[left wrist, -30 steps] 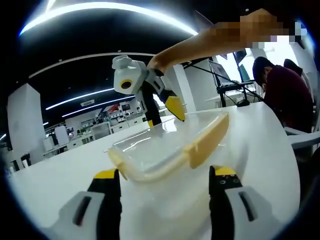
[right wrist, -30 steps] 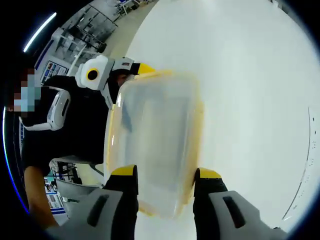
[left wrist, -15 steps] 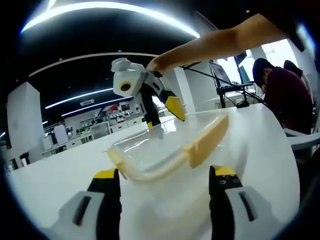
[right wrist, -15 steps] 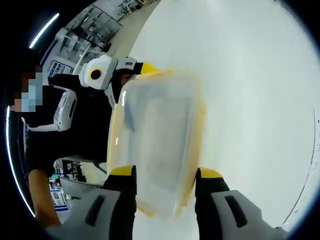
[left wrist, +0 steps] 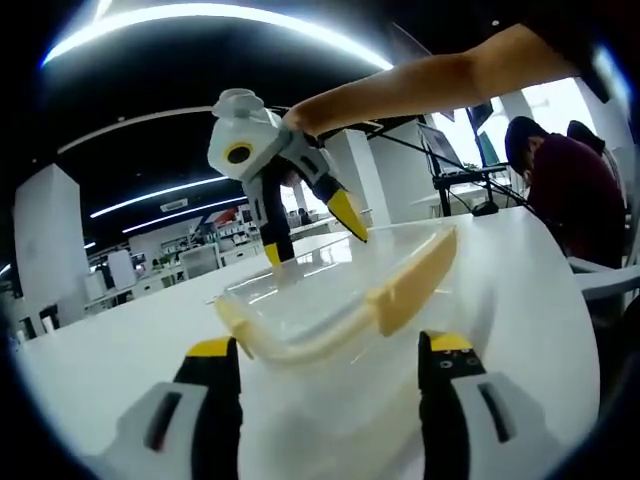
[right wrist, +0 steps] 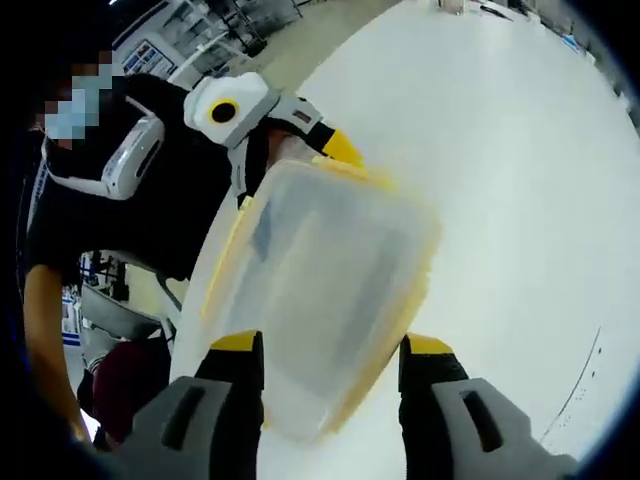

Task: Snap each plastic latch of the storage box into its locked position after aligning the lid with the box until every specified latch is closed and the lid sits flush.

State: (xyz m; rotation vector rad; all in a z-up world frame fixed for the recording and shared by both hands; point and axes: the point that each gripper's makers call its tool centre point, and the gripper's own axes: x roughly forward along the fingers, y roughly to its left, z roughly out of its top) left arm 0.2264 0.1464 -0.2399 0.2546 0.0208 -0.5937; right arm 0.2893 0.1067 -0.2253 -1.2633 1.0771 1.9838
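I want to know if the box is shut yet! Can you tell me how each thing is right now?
storage box: clear, on the white table, lid on.
yellow latch: sticking out from the side, looks not snapped down.
right gripper: open, jaws over the far edge of the box.
left gripper: open, jaws either side of the near end of the box.

A large open-plan lab or showroom-style workspace: long curved white ceiling light strips (left wrist: 200,18) glow against a dark ceiling, beyond the left gripper's jaws. Shelving with small displayed items (left wrist: 200,258) lines the far wall. Right of the jaws, a seated person in a dark red top (left wrist: 565,190) works beside a black stand (left wrist: 460,175) at the broad white table (left wrist: 100,360).
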